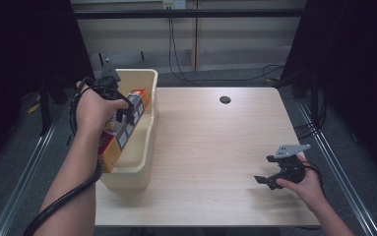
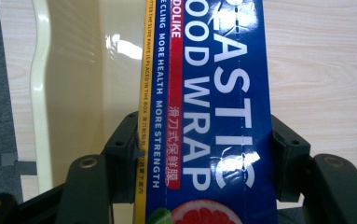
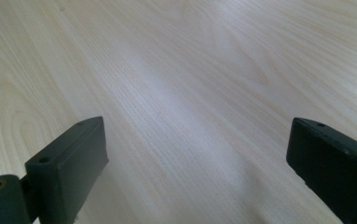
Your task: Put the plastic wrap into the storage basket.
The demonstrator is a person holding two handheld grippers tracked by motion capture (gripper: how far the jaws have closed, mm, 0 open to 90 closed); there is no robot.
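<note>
A long blue and orange plastic food wrap box (image 1: pixel 125 129) lies slanted inside the cream plastic bin (image 1: pixel 146 142) at the table's left edge. My left gripper (image 1: pixel 123 112) is shut on the food wrap box (image 2: pixel 213 107), with a black jaw pressed against each long side. My right gripper (image 1: pixel 264 181) rests low over the table's front right, held by a hand. In the right gripper view its jaws stand wide apart over bare wood, with the gripper (image 3: pixel 197 163) open and holding nothing.
The light wood table (image 1: pixel 210 147) has a round cable hole (image 1: pixel 225 100) near its far edge. Cables run across the floor behind the table. Metal rails flank both sides.
</note>
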